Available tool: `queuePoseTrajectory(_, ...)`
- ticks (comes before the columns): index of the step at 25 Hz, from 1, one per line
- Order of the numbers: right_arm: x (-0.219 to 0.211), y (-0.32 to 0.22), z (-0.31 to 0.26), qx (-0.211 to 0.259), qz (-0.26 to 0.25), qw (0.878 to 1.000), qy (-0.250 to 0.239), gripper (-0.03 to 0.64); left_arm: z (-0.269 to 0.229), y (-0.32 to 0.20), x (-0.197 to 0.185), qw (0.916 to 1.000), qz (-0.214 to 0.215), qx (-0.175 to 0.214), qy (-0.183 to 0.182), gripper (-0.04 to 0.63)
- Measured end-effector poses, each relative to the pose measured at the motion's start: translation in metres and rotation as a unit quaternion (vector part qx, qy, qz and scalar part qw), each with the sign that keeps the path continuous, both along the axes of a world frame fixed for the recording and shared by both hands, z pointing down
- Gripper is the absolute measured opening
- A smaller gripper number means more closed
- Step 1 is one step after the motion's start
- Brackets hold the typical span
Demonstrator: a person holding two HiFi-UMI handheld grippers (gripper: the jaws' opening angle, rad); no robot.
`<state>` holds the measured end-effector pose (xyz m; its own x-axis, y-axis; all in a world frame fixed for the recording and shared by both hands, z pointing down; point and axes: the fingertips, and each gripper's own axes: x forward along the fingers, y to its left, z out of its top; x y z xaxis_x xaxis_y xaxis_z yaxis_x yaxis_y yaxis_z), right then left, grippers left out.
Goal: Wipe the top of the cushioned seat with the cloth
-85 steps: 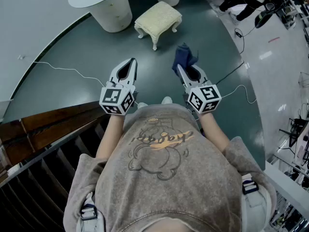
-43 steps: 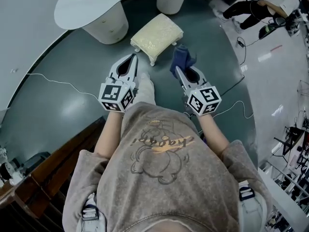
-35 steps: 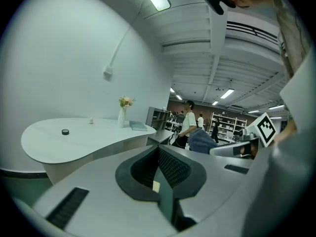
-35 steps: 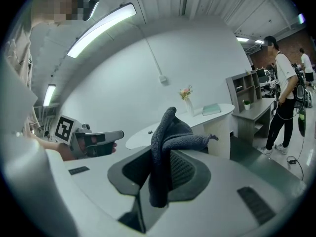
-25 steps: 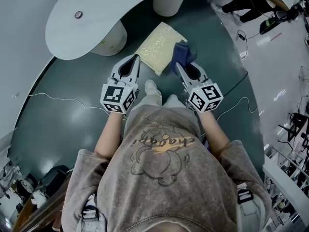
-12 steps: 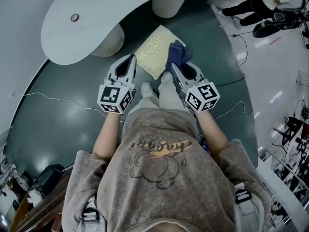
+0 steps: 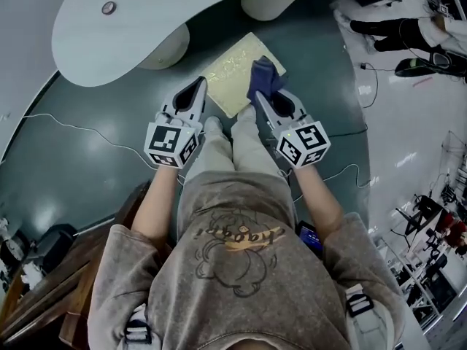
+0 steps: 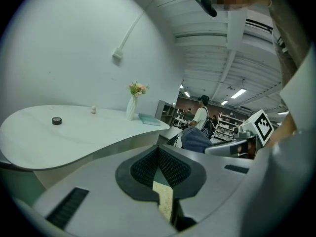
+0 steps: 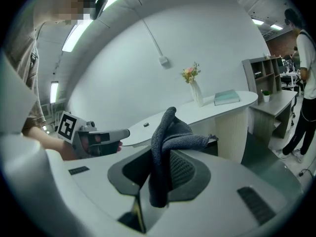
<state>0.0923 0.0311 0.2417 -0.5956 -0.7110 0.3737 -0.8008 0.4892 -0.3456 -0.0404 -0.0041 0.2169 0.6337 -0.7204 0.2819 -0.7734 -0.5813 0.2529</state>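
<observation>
The cream cushioned seat (image 7: 232,68) stands on the dark green floor just ahead of the person's shoes. My right gripper (image 7: 259,99) is shut on a dark blue cloth (image 7: 264,77), which bunches up above the jaws (image 9: 165,132) and hangs over the seat's right part. Whether the cloth touches the cushion is unclear. My left gripper (image 7: 201,84) is shut with nothing in it, its tip at the seat's near left edge. A sliver of the seat (image 8: 164,201) shows below its pads. The cloth (image 8: 195,138) also shows in the left gripper view.
A curved white desk (image 7: 146,13) on round pedestals (image 7: 164,49) wraps behind the seat and carries a vase of flowers (image 9: 195,88) and a small dark disc (image 7: 109,8). A thin cable (image 7: 73,126) crosses the floor at left. Dark wooden steps (image 7: 44,297) lie behind me at left.
The person has walked up to the seat. It went from far ahead to just past the gripper tips, and the cloth now overlaps it. Both grippers keep their hold.
</observation>
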Motion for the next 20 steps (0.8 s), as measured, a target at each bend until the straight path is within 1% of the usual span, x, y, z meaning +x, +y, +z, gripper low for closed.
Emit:
queuePoseTrajectory(3, -0.004, -0.011, 0.022, -0.015, -0.020, 1.000, 0.000, 0.094, 0.020, -0.006, -0.003, 0.9998, -0.014, -0.012, 0.000, 0.017)
queuePoseTrajectory(5, -0.007, -0.023, 0.036, -0.017, -0.030, 0.999, -0.001, 0.094, 0.033, -0.016, -0.003, 0.9997, -0.019, -0.013, -0.002, 0.017)
queuePoseTrajectory(9, -0.013, -0.045, 0.074, -0.023, -0.055, 0.998, 0.001, 0.094, 0.073, -0.032, -0.003, 0.9992, -0.031, -0.023, -0.009, 0.017)
queuePoseTrajectory(13, -0.027, -0.058, 0.111, -0.035, -0.085, 0.996, 0.000, 0.094, 0.113, -0.042, -0.007, 0.9988, -0.032, -0.032, -0.017, 0.017)
queuePoseTrajectory(16, -0.032, -0.066, 0.134, -0.048, -0.103, 0.994, -0.002, 0.094, 0.132, -0.050, -0.008, 0.9986, -0.032, -0.034, -0.027, 0.017)
queuePoseTrajectory(20, -0.035, -0.076, 0.160, -0.062, -0.123, 0.990, 0.001, 0.094, 0.154, -0.059, -0.004, 0.9982, -0.041, -0.037, -0.025, 0.017)
